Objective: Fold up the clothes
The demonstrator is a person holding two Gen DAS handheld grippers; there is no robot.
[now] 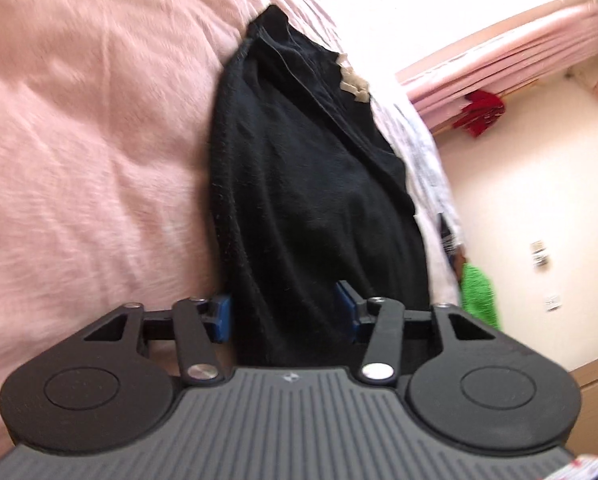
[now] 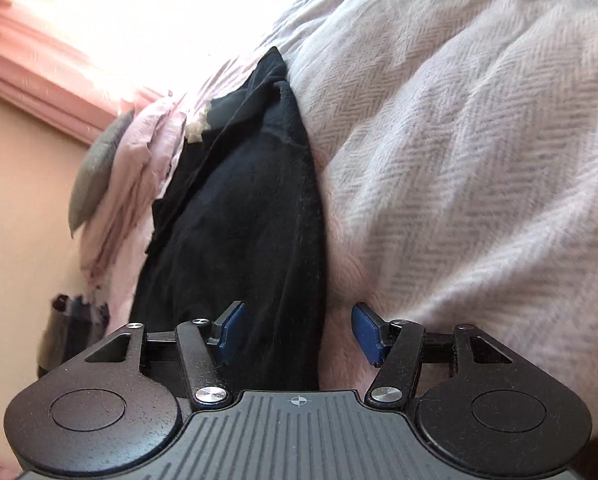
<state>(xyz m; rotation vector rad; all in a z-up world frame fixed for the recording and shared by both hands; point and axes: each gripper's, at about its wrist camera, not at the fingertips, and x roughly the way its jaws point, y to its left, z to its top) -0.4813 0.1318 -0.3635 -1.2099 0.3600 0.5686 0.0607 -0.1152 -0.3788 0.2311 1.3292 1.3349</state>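
A black soft cloth garment (image 1: 299, 184) lies on a pink fuzzy blanket (image 1: 91, 128) that covers a bed. The garment is long and bunched up, with folds and a seam running down it. Near its far end there is a small cream patch (image 1: 353, 86).

The left gripper (image 1: 287, 320) has its two blue pads (image 1: 222, 318) spread wide. The near end of the black garment sits between them. The pads do not look like they are squeezing the cloth.

The right gripper (image 2: 299, 334) also has its blue pads (image 2: 365, 334) spread wide. The edge of the black garment (image 2: 235, 216) lies between them, close to the left pad. The right pad sits over the pink blanket (image 2: 459, 152), which shows a zigzag weave in this view.

Both pictures are a bit blurry.

In the left view, pink curtains (image 1: 511, 60) hang by a bright window. A red cloth (image 1: 481, 110) shows under them. A green fuzzy thing (image 1: 479, 292) sits near the cream wall (image 1: 539, 184).

In the right view, a grey flat pillow (image 2: 97, 172) sits beside the bed's far edge.
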